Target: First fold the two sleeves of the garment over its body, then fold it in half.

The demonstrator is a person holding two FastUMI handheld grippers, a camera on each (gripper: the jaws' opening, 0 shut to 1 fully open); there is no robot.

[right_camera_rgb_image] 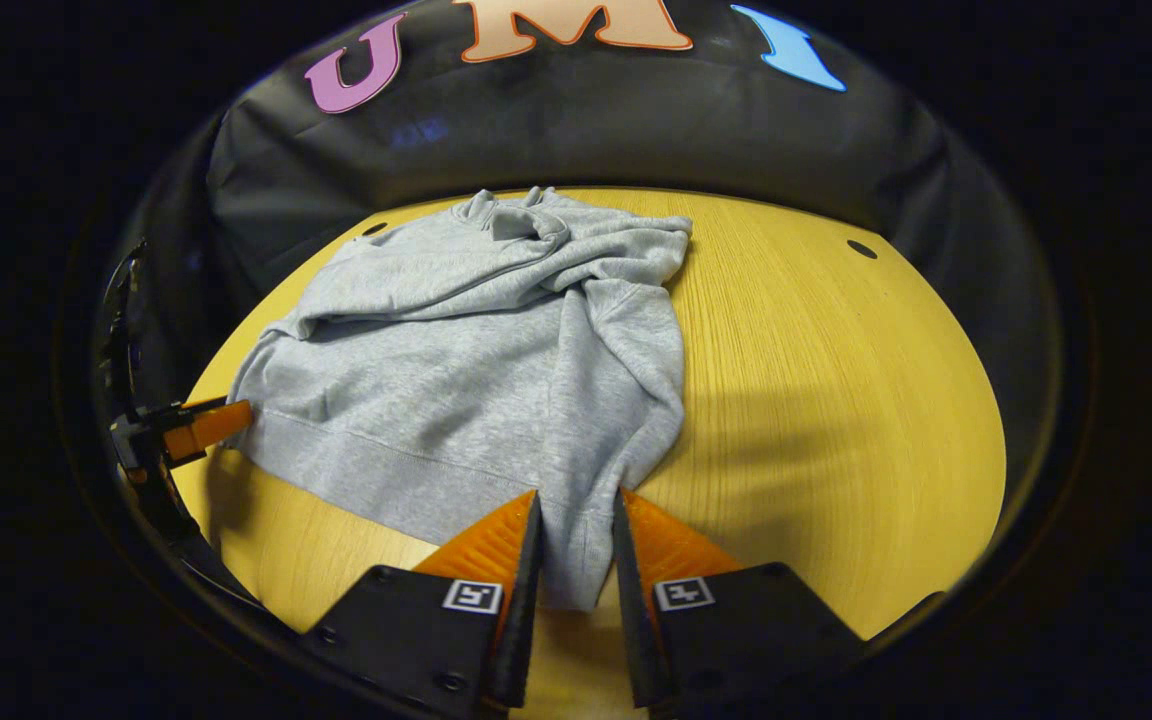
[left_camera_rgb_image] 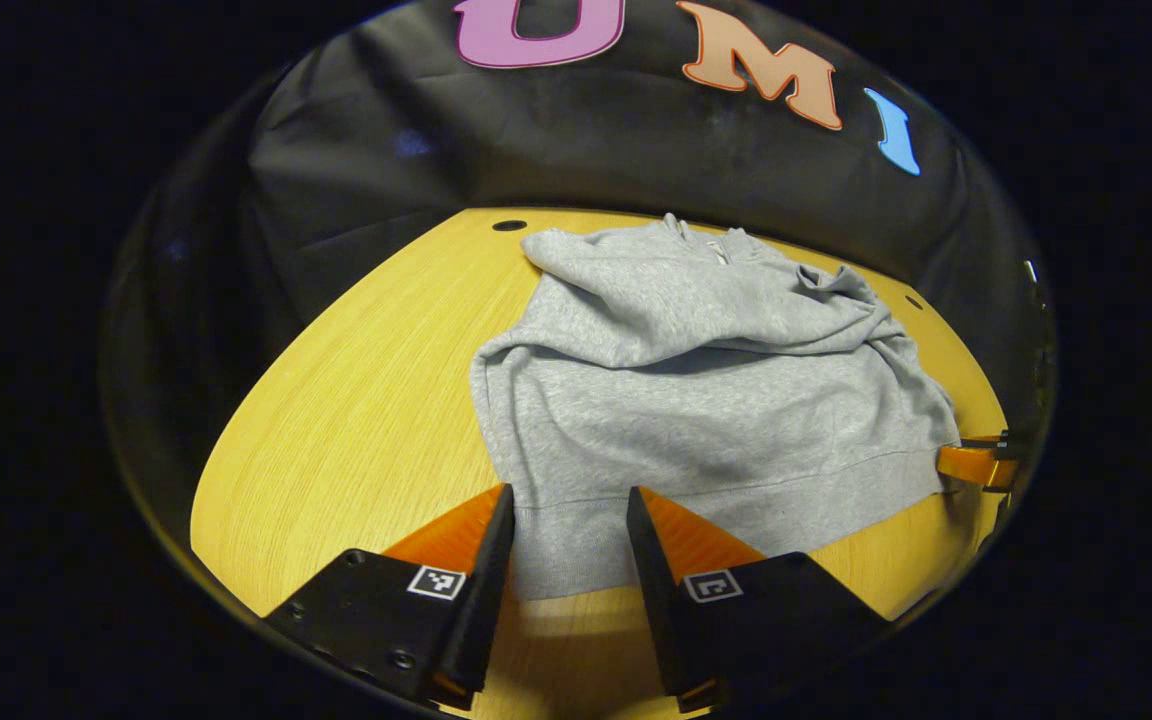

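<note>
A grey sweatshirt [left_camera_rgb_image: 706, 400] lies on the wooden bench [left_camera_rgb_image: 356, 400], its collar toward the far edge by the black cloth wall [left_camera_rgb_image: 536, 150] and its ribbed hem toward the near edge. Both sleeves lie gathered across the upper body in rumpled folds, so the cuffs and the neckline are hard to make out.

Left gripper view: the left gripper [left_camera_rgb_image: 568, 505] stands at the near-left hem corner, jaws spread apart with hem cloth lying between the fingers; whether either finger presses the fabric cannot be told. The right gripper [left_camera_rgb_image: 976, 462] shows at the far hem corner, cut off by the view's rim.

Right gripper view: the right gripper [right_camera_rgb_image: 576, 510] has its jaws narrowed around a hanging fold of hem; actual contact on both sides is not resolvable. The left gripper [right_camera_rgb_image: 198, 425] is partly cropped beside the opposite hem corner. Small round holes [right_camera_rgb_image: 861, 248] mark the bench's far corners.
</note>
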